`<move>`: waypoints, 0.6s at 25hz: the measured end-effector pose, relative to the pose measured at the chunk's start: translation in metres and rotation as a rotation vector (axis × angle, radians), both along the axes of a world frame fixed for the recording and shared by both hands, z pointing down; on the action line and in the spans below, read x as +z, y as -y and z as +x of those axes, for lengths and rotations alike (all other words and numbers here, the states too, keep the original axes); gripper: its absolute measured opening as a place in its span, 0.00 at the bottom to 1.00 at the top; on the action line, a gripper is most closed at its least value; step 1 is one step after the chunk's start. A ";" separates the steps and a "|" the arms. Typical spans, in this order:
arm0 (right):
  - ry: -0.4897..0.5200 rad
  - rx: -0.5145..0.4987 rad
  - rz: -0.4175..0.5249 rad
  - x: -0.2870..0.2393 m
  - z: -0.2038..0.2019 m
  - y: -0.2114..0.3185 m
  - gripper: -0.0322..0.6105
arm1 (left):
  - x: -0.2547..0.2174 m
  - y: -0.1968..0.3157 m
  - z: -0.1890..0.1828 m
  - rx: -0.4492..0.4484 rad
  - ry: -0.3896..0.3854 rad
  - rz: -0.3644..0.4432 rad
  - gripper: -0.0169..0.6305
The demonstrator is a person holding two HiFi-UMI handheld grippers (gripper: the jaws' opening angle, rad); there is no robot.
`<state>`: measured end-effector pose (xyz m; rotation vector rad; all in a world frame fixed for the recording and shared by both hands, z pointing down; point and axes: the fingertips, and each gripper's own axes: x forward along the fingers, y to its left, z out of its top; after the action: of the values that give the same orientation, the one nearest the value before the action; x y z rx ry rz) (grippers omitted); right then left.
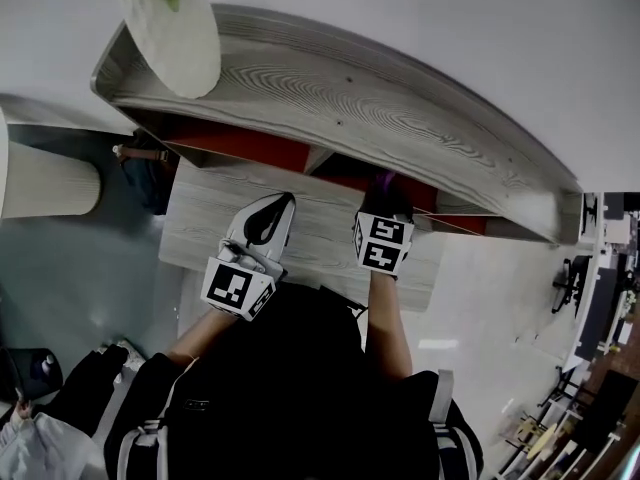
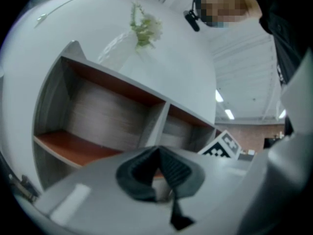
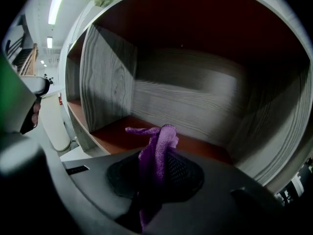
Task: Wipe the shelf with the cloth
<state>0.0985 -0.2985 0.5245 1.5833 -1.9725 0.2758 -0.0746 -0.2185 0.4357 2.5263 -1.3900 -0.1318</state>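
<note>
Right gripper (image 3: pixel 156 173) pinched on purple cloth (image 3: pixel 159 146), cloth end upright at front edge of a shelf (image 3: pixel 195 106) compartment, over its red floor. Left gripper (image 2: pixel 159 173) closed, empty, just outside shelf front.

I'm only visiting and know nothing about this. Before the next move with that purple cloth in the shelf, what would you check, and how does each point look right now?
1. Cloth gripped: the purple cloth is pinched between the fingers of the right gripper: ok.
2. Aim: that gripper points into a compartment of the shelf, above its red-brown board: ok.
3. Cloth touching the board: cannot tell.
4. Spare gripper out of the way: the left gripper is shut on nothing, outside the shelf: ok.
5. Breakables: the white vase on the shelf top stands away from both grippers: ok.
</note>
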 end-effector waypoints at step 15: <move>-0.010 -0.186 0.014 0.002 -0.088 0.000 0.13 | 0.001 -0.019 -0.044 -0.077 -0.014 -0.002 0.03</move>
<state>0.0101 -0.2980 0.5264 1.3941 -2.1003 0.1794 -0.1183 -0.1992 0.4363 2.4664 -1.4813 -0.1626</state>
